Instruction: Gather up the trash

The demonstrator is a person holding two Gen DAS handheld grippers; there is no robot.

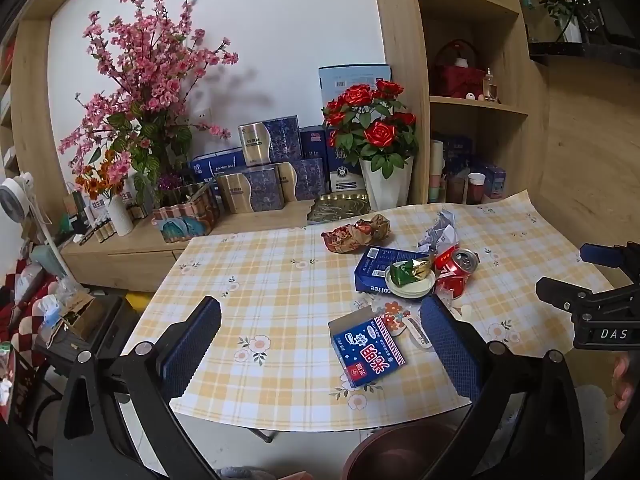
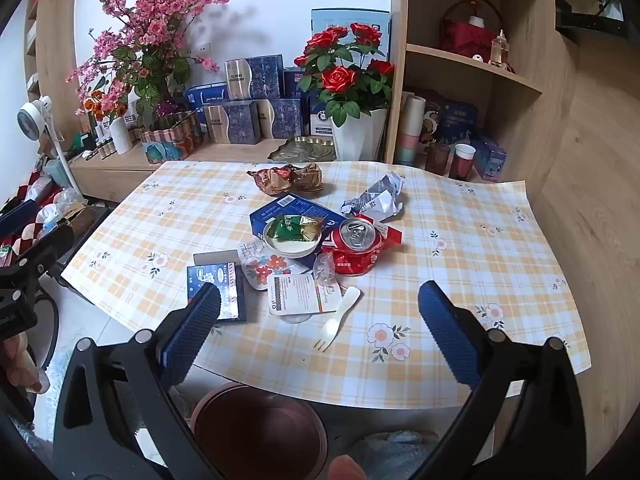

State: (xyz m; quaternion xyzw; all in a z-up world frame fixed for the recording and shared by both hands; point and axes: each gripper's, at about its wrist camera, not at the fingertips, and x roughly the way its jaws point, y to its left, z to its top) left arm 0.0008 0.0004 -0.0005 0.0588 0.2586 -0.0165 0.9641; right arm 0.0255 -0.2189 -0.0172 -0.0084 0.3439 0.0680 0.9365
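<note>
From my feeds the room is bright and evenly lit, with soft daylight-like tone and no harsh glare. The pink blossom branches [image 1: 152, 80] throw a blurred grey shadow on the white wall [image 1: 280, 40] to their right, so I read the light as coming from the left. The crushed red can [image 2: 356, 246] shows a small sheen on its top. Both views bow strongly: shelf edges and the surface [image 2: 480, 240] curve, corners go black. The centre is sharp; my tongs' near parts look slightly soft.

Crushed red can [image 2: 356, 246], crumpled paper [image 2: 378, 199], blue cartons [image 2: 294, 210], wrappers clustered mid-table
</note>
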